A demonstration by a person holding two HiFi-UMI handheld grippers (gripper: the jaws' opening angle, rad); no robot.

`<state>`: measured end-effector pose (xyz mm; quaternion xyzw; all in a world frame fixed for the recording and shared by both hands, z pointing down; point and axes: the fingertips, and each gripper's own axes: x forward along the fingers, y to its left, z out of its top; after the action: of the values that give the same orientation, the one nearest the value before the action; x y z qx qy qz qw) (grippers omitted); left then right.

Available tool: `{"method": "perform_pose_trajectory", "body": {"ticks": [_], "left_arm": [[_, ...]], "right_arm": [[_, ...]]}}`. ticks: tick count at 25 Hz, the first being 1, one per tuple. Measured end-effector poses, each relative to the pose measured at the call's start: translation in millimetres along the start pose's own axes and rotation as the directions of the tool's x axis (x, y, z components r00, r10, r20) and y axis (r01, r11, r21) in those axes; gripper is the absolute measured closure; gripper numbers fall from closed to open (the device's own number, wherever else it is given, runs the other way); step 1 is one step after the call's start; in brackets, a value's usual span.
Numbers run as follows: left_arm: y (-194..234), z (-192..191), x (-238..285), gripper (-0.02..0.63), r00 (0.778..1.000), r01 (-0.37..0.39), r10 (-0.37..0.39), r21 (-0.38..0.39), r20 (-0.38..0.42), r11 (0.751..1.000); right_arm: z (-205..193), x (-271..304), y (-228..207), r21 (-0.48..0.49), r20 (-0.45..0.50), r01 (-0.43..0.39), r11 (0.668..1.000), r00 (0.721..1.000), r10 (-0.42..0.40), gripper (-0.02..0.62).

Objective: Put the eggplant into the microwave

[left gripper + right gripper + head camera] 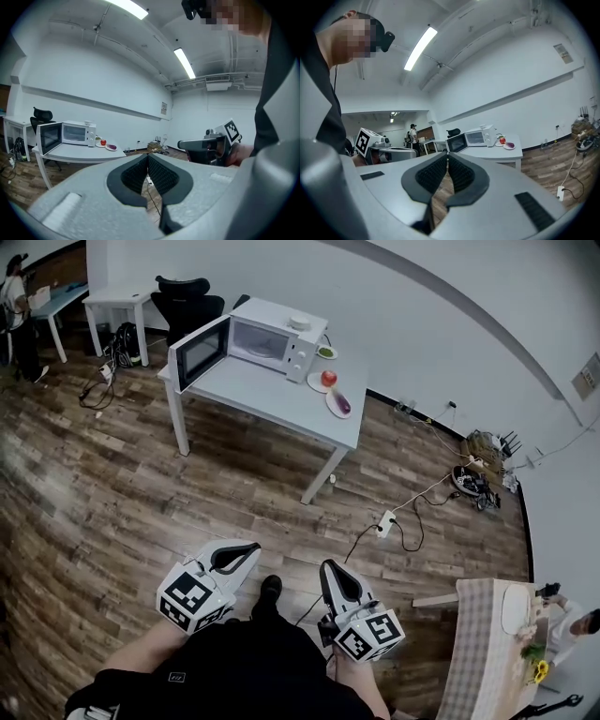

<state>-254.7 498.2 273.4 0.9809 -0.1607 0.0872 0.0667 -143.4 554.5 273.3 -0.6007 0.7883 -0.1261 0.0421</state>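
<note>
Nothing done yet: the eggplant (343,405) lies untouched on a plate (332,399) at the table's (272,395) far right, beside the open-doored microwave (272,338), while the left gripper (251,549) and right gripper (330,567), both clenched and empty, hang well short of it.
</note>
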Motion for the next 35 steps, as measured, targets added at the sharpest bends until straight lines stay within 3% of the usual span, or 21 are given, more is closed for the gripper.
{"method": "perform_pose_trajectory", "body": {"ticks": [12, 21, 35], "left_arm": [[73, 43, 123, 0.597, 0.999, -0.037, 0.037, 0.017, -0.016, 0.999], [103, 57, 212, 0.597, 0.998, -0.032, 0.032, 0.000, -0.045, 0.999], [161, 62, 279, 0.597, 0.997, -0.067, 0.066, -0.016, -0.050, 0.998]], "right_arm": [[42, 91, -116, -0.013, -0.016, -0.050, 0.999, 0.999, 0.050, 0.577], [60, 120, -199, -0.005, -0.011, -0.054, 0.999, 0.998, 0.054, 0.577], [55, 166, -262, 0.031, -0.082, -0.047, 0.998, 0.995, 0.049, 0.577]]}}
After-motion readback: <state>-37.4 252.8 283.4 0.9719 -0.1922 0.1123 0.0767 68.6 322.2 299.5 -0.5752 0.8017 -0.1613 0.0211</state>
